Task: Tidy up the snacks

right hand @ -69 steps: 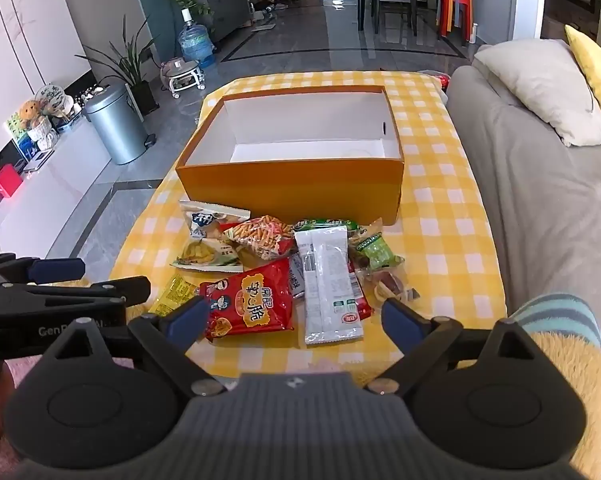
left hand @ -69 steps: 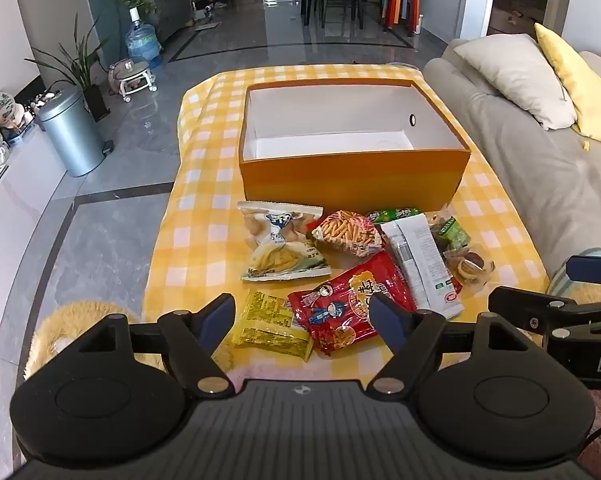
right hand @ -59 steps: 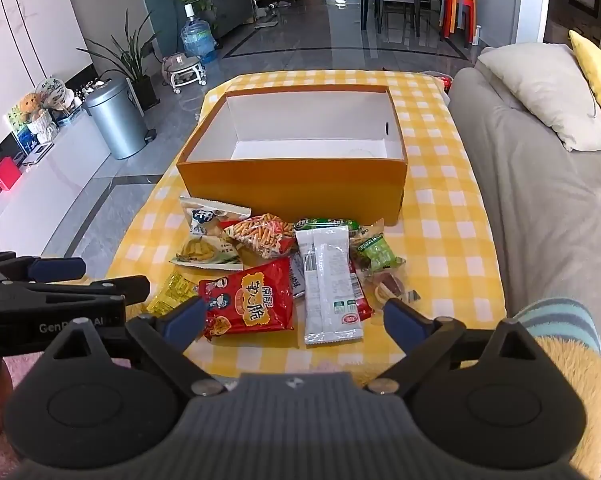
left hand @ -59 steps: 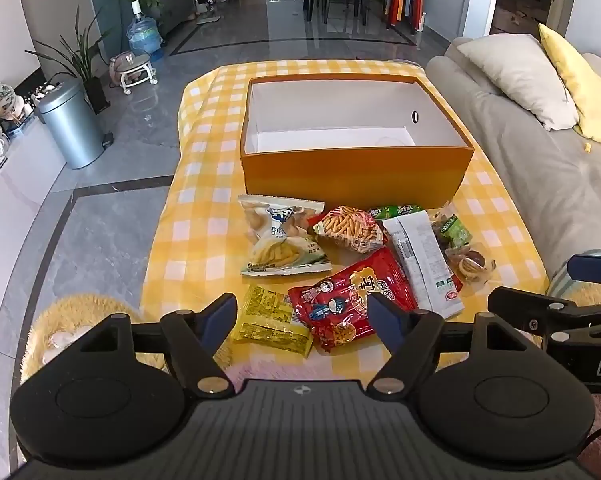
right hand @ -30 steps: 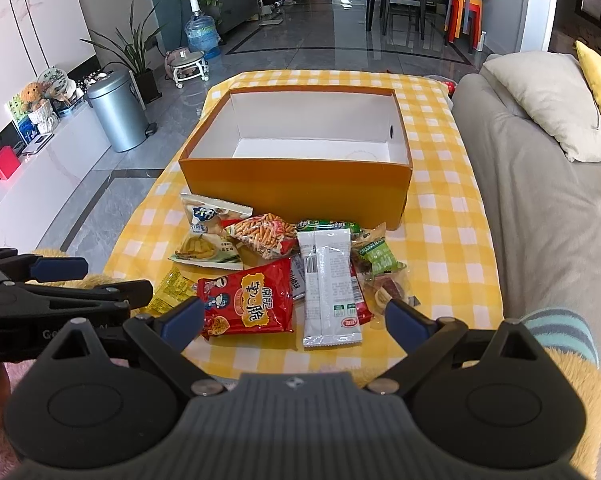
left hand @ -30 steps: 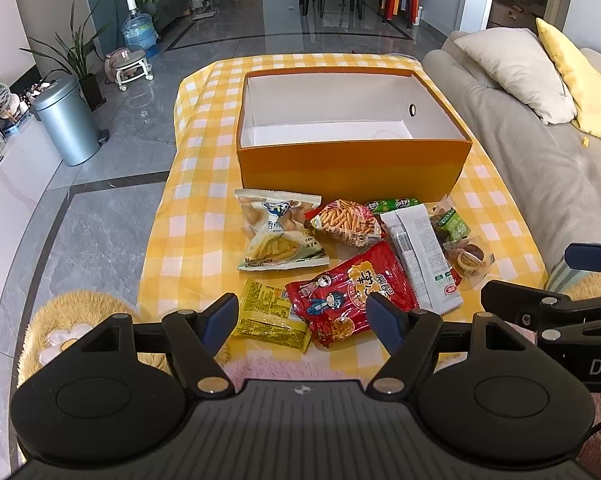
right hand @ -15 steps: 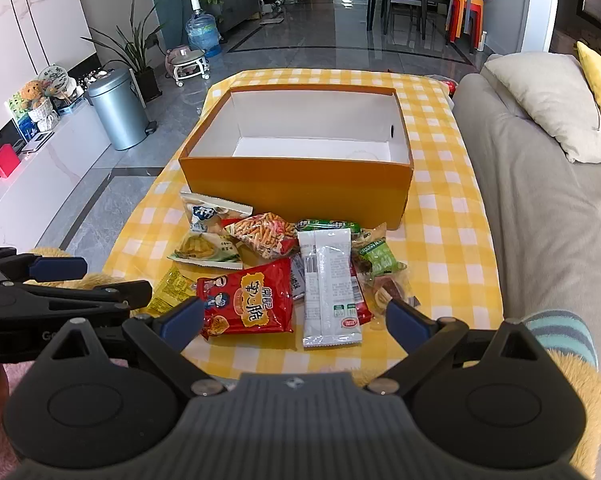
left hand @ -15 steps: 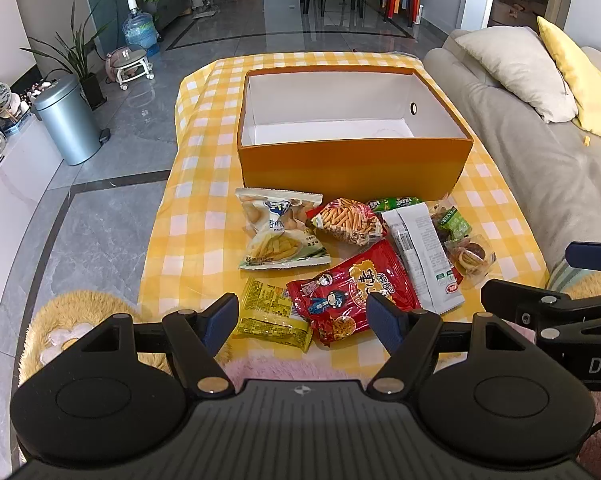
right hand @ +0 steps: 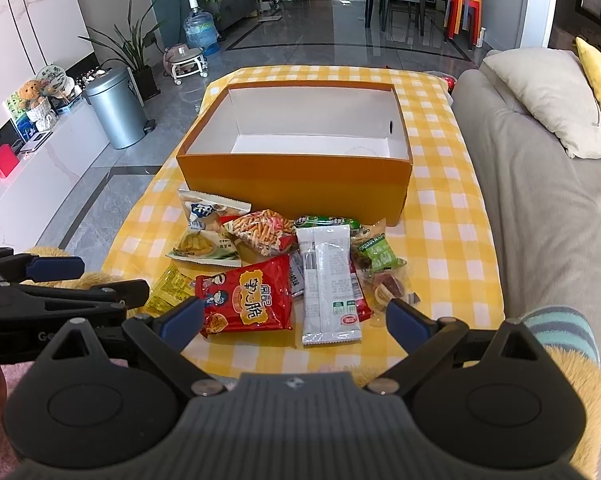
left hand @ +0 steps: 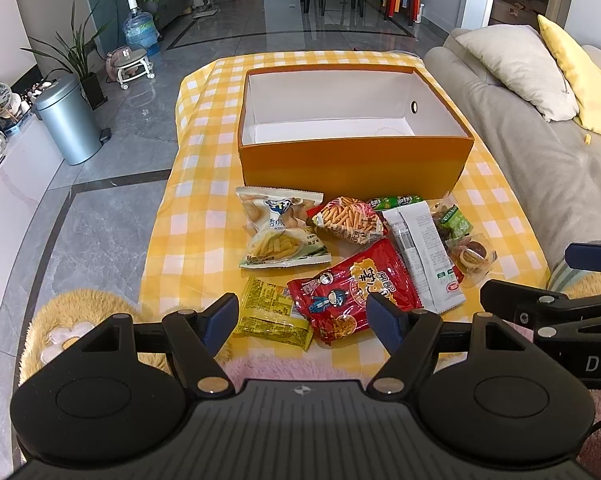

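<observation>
Large yellow Chinese characters, with cartoon faces beside them, printed on the glossy red snack bag [right hand: 246, 298]. "GREEN" lettering, the rest too small to read, on the small green wrapper [right hand: 377, 254]. White letters "DA", cut off at the frame edge, on the black right gripper body [left hand: 598, 364]. Fine print on the white packet [right hand: 330, 282] illegible.

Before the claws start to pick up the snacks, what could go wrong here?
1. The snack packets overlap: the long white packet lies on others, so lifting the big red packet beside it may drag neighbours.
2. The yellow packet sits near the front edge of the yellow checked tablecloth; a nudge could push it off.
3. The open left claw and open right claw hover close together and might collide.
</observation>
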`<state>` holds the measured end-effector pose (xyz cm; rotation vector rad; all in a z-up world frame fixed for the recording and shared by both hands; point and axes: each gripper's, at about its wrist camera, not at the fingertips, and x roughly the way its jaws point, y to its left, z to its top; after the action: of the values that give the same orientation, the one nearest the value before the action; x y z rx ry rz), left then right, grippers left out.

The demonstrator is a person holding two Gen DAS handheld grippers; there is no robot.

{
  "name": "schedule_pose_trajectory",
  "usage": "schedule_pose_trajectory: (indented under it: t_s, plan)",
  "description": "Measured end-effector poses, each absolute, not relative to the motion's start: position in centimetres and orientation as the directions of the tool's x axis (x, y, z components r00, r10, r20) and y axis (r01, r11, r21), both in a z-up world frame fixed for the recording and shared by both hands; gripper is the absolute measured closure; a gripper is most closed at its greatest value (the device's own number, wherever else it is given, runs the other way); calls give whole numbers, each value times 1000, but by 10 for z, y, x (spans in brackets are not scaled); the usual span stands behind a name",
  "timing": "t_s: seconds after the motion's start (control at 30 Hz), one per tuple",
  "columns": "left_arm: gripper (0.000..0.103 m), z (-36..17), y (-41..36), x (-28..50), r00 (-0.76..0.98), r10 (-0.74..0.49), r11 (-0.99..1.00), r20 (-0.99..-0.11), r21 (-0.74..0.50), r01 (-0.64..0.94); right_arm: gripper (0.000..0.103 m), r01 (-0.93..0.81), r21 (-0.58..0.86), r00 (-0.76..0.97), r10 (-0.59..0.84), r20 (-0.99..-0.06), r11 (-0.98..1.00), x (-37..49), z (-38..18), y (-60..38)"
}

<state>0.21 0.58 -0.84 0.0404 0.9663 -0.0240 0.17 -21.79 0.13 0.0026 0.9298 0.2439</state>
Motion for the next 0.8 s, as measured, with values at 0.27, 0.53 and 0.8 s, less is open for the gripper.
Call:
schedule_pose_trajectory:
  t_s: [0.27, 0.53, 0.8]
  plan:
    - [18, -8, 6, 2, 568, -2, 999, -823, 24, 39, 8, -205, 108, 571, 208, -794, 973, 1, 0, -217]
    - [18, -9, 5, 1, 566, -2, 999, -824, 24, 39, 8, -206, 108, 571, 209, -794, 973, 1, 0, -217]
    - [18, -11, 7, 0, 554, -7, 999, -832, 22, 44, 8, -203, 111, 567, 209, -796, 973, 1, -2, -217]
